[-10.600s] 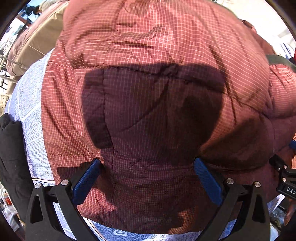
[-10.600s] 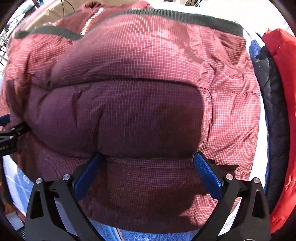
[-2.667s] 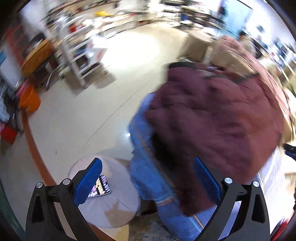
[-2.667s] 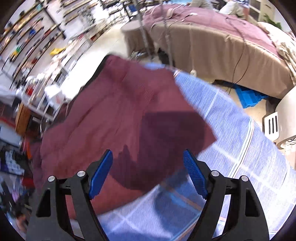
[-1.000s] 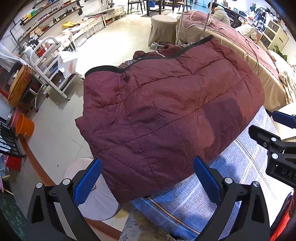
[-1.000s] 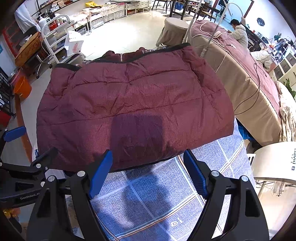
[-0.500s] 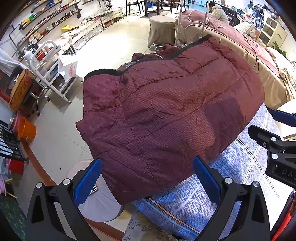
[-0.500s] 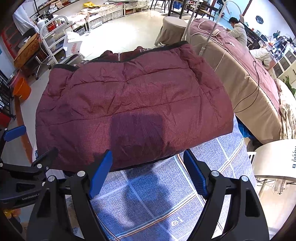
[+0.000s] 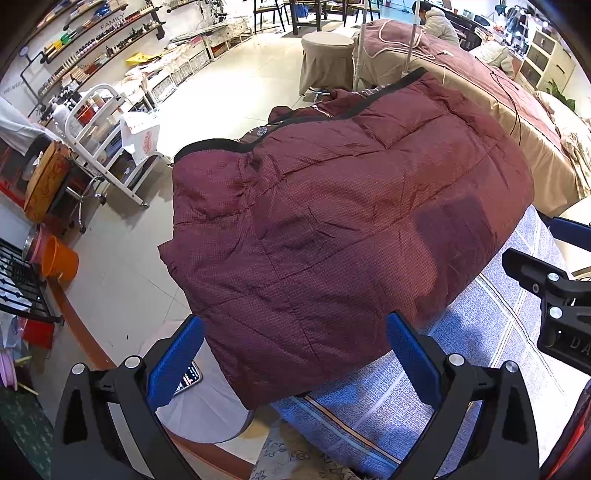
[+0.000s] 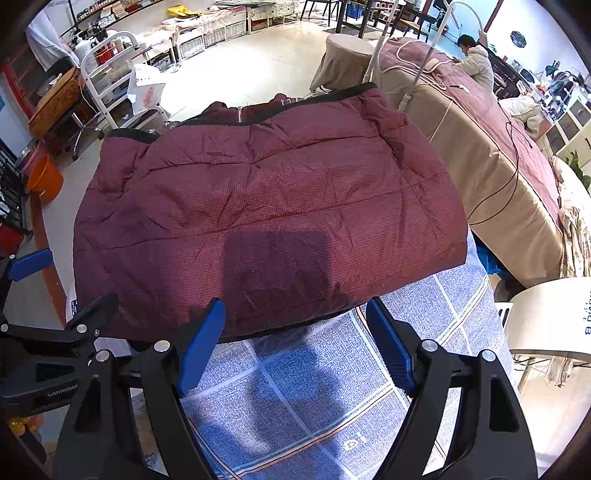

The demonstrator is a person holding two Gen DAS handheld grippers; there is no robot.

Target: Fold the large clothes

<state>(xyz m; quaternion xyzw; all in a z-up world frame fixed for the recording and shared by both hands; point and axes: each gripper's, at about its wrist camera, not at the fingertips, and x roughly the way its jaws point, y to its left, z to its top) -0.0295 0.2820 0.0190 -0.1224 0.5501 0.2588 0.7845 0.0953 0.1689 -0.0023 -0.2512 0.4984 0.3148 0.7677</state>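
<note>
"GenRobot" on left gripper (image 10: pixel 62 389); "FAMILY" on wall shelf (image 9: pixel 110 25)

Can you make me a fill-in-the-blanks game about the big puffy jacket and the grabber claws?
1. The folded puffy jacket is dark ____ in colour.
2. The jacket lies on a ____ checked cloth.
3. The right gripper holds ____.
4. The pads of the left gripper are coloured ____.

Missing words: red (maroon); blue; nothing; blue
</note>
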